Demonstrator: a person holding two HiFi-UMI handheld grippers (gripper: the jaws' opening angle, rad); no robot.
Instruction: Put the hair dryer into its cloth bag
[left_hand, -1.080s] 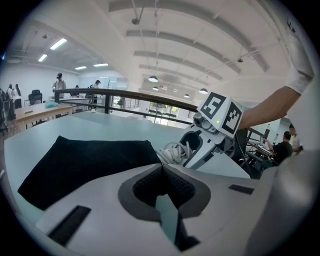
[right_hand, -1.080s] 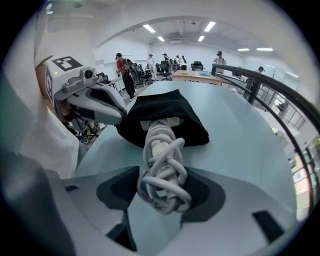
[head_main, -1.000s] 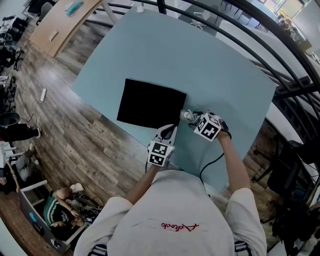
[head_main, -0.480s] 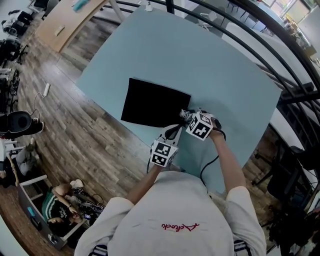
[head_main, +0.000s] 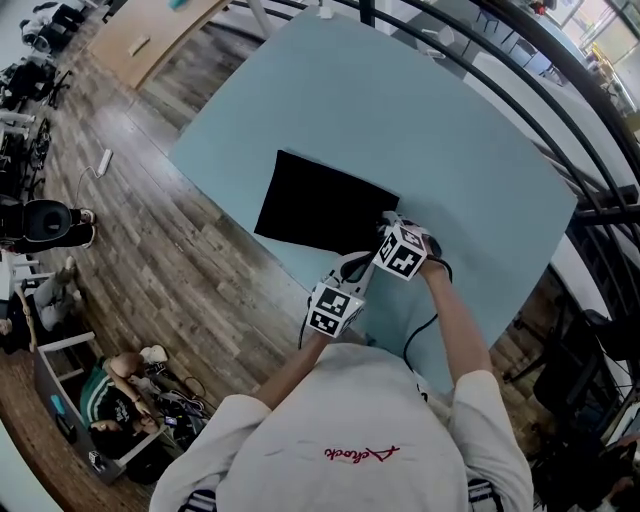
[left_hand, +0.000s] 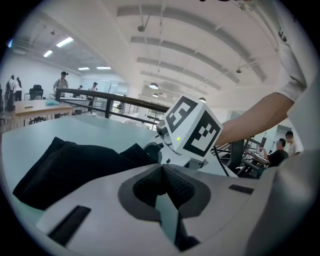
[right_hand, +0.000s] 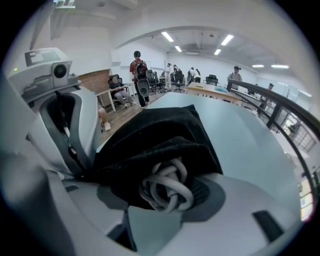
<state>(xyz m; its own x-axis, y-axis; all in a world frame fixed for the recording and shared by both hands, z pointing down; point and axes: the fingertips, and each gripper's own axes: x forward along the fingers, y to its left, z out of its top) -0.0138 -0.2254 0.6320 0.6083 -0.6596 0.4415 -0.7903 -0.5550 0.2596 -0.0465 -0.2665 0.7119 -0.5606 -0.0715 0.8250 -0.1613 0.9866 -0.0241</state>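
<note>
The black cloth bag (head_main: 325, 205) lies flat on the light blue table (head_main: 450, 130). My left gripper (head_main: 354, 266) is at the bag's near right corner, jaws shut (left_hand: 162, 172) on the edge of the bag's mouth (right_hand: 90, 167), which is lifted. My right gripper (head_main: 386, 224) is just to its right, at the same mouth. Between its jaws (right_hand: 160, 192) sits the hair dryer's coiled whitish cord (right_hand: 167, 187), with the black fabric (right_hand: 160, 130) draped over it. The dryer's body is hidden by the bag and the marker cube (left_hand: 192, 127).
A dark cable (head_main: 425, 325) trails over the table's near edge by my right arm. Black railings (head_main: 520, 60) run along the table's far side. Wooden floor (head_main: 150, 230) lies to the left, with desks, chairs and people (right_hand: 137, 70) further off.
My right gripper has moved left with the dryer, up to the bag's mouth beside the left gripper. The whitish dryer part seen earlier is now covered. The left gripper has kept its place.
</note>
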